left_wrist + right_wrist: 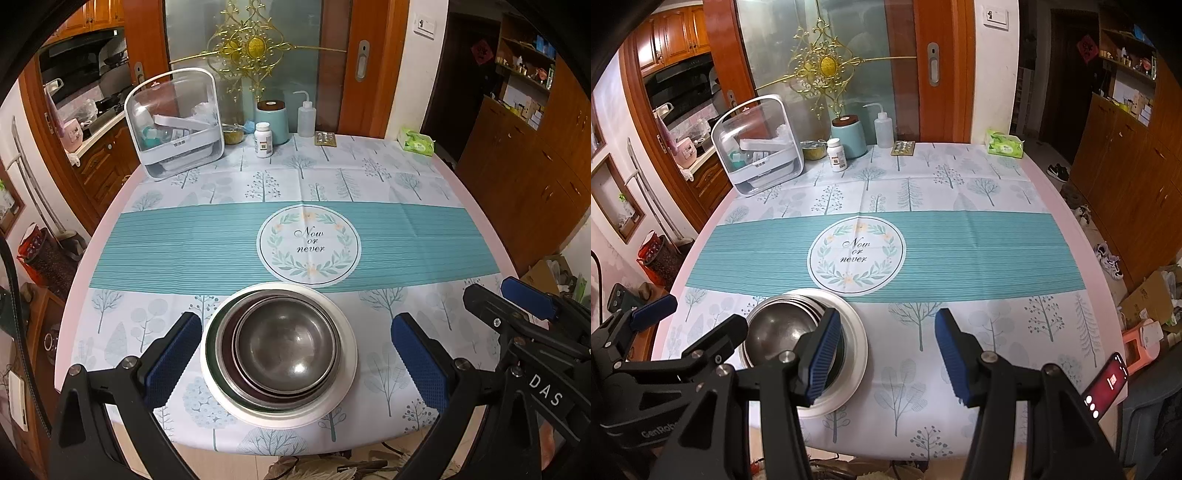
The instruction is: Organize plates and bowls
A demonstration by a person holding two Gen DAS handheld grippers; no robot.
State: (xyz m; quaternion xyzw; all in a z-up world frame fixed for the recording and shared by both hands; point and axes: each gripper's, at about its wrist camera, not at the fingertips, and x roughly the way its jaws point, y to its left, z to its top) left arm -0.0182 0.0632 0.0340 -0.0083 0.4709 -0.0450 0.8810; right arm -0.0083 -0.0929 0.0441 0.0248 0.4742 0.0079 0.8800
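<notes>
A nested stack stands near the table's front edge: steel bowls (pixel 286 341) inside one another on a white plate (pixel 345 363). My left gripper (pixel 295 360) is open, its blue fingers to either side of the stack, not touching it. In the right wrist view the stack of bowls (pixel 779 326) on the white plate (pixel 855 343) lies at lower left. My right gripper (pixel 886 354) is open and empty, just right of the stack; its left finger (pixel 823 354) hides part of the plate. The right gripper also shows in the left wrist view (pixel 517 299) at the far right.
At the table's back stand a clear storage box (pixel 175 122), a white pill bottle (pixel 263 140), a teal canister (pixel 274 122), a squeeze bottle (pixel 306 116) and a green tissue pack (pixel 415 142). A phone (pixel 1106 384) lies at the right edge.
</notes>
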